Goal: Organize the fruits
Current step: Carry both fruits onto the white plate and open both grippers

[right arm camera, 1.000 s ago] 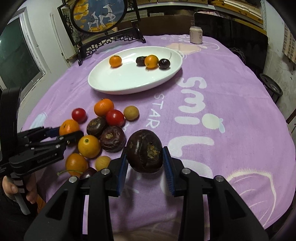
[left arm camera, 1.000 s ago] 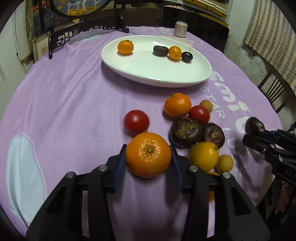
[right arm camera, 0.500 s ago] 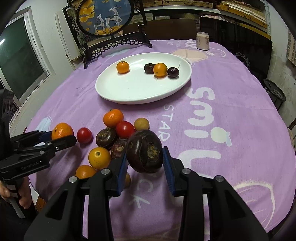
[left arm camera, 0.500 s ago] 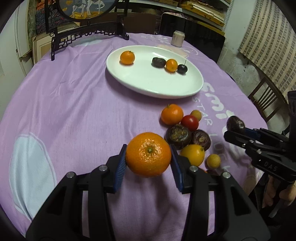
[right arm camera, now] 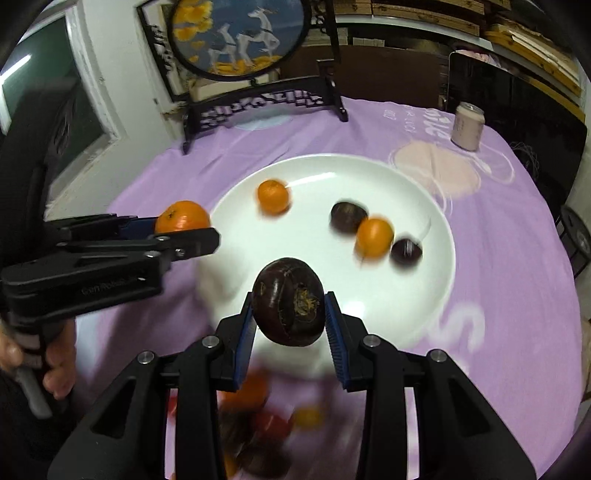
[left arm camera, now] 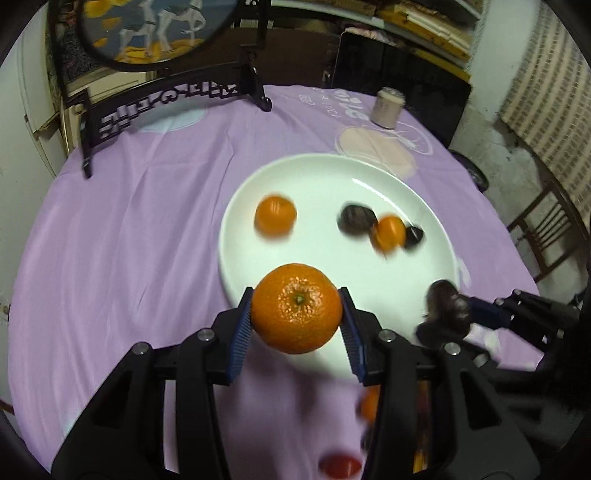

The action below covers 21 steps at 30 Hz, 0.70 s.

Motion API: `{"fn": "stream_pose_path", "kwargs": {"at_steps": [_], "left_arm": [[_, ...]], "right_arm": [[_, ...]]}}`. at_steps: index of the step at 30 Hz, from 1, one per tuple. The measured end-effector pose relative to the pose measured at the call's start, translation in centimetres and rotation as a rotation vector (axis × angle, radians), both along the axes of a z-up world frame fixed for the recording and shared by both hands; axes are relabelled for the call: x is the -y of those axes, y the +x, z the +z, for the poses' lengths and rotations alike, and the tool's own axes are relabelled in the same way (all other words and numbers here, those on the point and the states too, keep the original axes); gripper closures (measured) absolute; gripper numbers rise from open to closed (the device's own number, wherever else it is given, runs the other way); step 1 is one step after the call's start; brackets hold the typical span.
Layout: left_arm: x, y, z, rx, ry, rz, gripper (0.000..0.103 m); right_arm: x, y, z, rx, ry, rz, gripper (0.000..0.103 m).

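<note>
Sitting around a round table under a purple tablecloth [left arm camera: 122,236]: round painted screen on a dark carved stand [right arm camera: 240,40] behind, window [right arm camera: 44,110] at left, wooden chair [left arm camera: 546,229] at right, stacked shelves [left arm camera: 417,22] beyond. Catching dim indoor light.

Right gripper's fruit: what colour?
Dark purple-brown fruit, clearest in the right wrist view.

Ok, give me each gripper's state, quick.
Left gripper: shut on the round orange tangerine.
Right gripper: shut on the dark purple round fruit.
</note>
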State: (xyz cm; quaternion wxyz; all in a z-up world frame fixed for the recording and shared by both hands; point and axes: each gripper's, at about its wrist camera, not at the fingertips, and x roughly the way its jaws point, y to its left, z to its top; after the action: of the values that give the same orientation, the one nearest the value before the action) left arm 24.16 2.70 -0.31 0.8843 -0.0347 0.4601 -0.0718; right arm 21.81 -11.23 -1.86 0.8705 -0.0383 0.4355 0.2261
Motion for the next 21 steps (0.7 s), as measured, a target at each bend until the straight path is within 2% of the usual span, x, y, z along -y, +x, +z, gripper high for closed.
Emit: {"fn": "stream_pose_path", "kwargs": {"at_steps": [4, 12, 13, 16, 18, 19, 21], "left_arm": [[1.1, 4.5, -1.6, -0.055, -0.026, 0.007, 0.058], [2.1, 6.4, -3.4, -0.066, -0.022, -0.014, 0.058], [2.1, 6.5, -3.3, -0.055, -0.023, -0.012, 0.057], [1.9, 6.0, -2.3, -0.018, -0.038, -0.005, 0.056], [1.8, 5.0, -0.8, 0.028, -0.046, -0.007, 0.048], [1.8, 3.9, 0.5, 0.074, -0.051, -0.007, 0.040], [1.8, 2.3, 1.9, 0.124, -0.045, -0.007, 0.039]], "right_arm": [[-0.1, 3.1, -2.1, -0.038, -0.029, -0.026, 0.067], [0.3, 5.6, -3.9, -0.071, -0.013, -0.038, 0.066], [0.2, 5.7, -3.9, -0.065, -0.014, -0.038, 0.066], [0.3, 5.4, -3.5, -0.024, -0.025, -0.049, 0.053], [0.6, 4.8, -3.0, -0.010, -0.018, -0.048, 0.050], [0.8, 4.4, -2.7, -0.002, -0.012, -0.047, 0.049], [1.3, 3.2, -1.7, 0.019, -0.002, -0.058, 0.048]]}}
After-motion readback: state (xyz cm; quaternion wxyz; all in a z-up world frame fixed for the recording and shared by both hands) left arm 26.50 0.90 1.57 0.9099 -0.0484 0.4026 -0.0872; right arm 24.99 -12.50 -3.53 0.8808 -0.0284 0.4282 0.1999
